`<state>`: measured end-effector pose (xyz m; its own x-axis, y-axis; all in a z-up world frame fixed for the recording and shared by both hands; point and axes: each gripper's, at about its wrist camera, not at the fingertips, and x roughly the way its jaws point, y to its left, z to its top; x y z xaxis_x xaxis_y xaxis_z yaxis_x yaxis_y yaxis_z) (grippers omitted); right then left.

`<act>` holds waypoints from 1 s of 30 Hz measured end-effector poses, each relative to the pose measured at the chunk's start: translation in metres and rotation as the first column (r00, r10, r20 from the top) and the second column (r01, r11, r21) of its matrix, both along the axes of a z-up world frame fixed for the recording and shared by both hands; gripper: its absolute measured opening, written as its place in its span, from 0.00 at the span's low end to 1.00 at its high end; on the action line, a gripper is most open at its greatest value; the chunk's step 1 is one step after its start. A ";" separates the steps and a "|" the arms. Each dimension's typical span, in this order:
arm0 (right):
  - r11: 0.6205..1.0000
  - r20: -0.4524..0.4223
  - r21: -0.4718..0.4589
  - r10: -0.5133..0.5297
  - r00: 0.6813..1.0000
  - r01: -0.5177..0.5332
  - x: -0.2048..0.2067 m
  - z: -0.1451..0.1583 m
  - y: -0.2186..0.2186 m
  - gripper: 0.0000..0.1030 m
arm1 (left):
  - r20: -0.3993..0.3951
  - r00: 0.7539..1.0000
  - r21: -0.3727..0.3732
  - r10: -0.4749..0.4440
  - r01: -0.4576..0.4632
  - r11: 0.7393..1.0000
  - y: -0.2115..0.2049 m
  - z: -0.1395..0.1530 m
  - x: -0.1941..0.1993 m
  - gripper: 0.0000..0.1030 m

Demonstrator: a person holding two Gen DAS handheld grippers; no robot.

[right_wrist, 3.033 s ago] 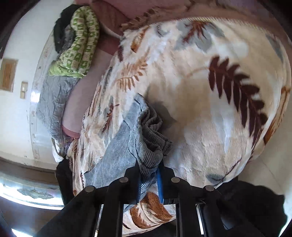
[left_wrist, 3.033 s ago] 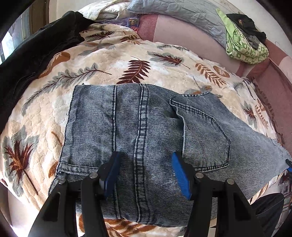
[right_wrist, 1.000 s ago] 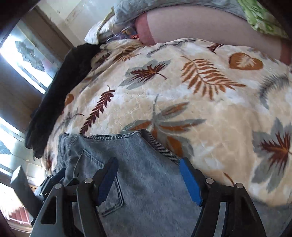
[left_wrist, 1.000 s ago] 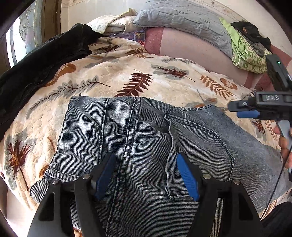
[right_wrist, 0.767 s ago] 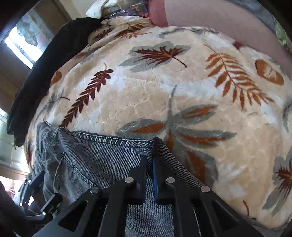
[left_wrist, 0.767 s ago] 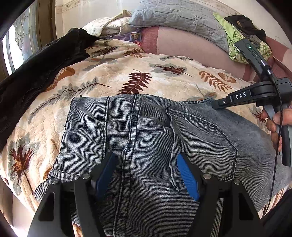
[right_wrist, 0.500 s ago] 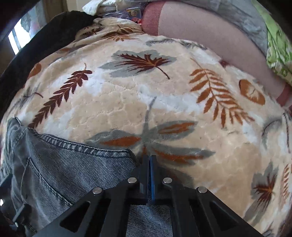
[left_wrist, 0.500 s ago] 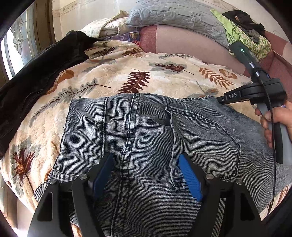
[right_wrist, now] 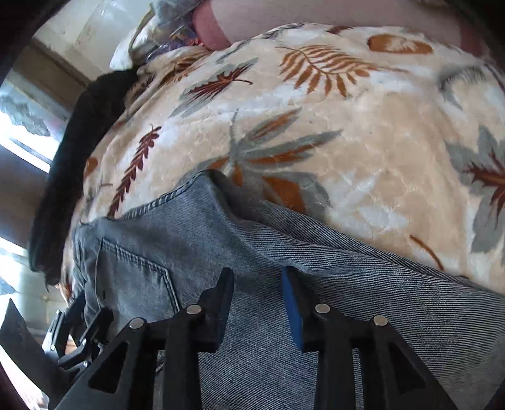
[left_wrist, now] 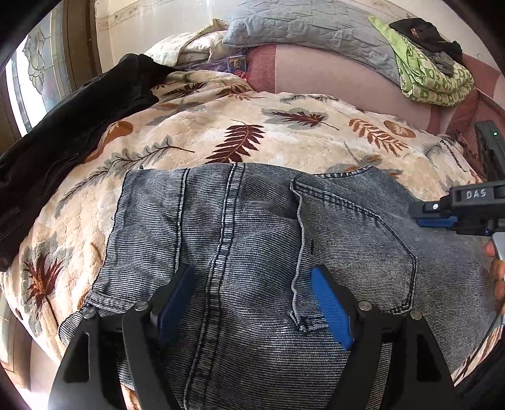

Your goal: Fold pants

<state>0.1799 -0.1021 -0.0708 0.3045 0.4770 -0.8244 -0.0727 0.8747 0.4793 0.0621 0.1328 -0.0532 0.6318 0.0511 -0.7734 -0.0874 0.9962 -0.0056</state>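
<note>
Grey-blue denim pants (left_wrist: 240,239) lie folded on a leaf-print blanket (left_wrist: 252,132), seat and back pocket up. My left gripper (left_wrist: 252,293) is open and empty, its blue pads either side of the centre seam just above the cloth. My right gripper (right_wrist: 258,285) is open and empty over the pants (right_wrist: 252,246) near their far edge. It also shows in the left wrist view (left_wrist: 438,217) at the right, above the pant leg. The left gripper shows dark at the lower left of the right wrist view (right_wrist: 72,334).
A black garment (left_wrist: 72,116) lies along the blanket's left side. A grey pillow (left_wrist: 309,28), a green patterned cloth (left_wrist: 432,75) and a pink sofa back (left_wrist: 334,75) stand behind. The blanket's edge drops off at the near left.
My right gripper was shut on the pants' far edge half a second ago; now it is open and has drawn back over the denim. The left gripper has barely moved.
</note>
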 end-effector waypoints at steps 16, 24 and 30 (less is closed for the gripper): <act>0.724 0.015 0.376 -0.629 0.777 0.579 -0.264 0.037 -0.260 0.61 | 0.174 0.979 -0.096 -0.109 0.127 0.987 -0.038 0.043 -0.020 0.75; 0.545 -0.148 0.438 -0.741 0.655 0.715 -0.257 0.007 -0.320 0.61 | 0.127 0.937 -0.184 -0.325 0.344 0.921 -0.152 0.052 -0.020 0.75; 0.513 -0.171 0.390 -0.776 0.608 0.765 -0.249 -0.004 -0.331 0.62 | 0.089 0.909 -0.173 -0.407 0.416 0.893 -0.210 0.051 -0.022 0.75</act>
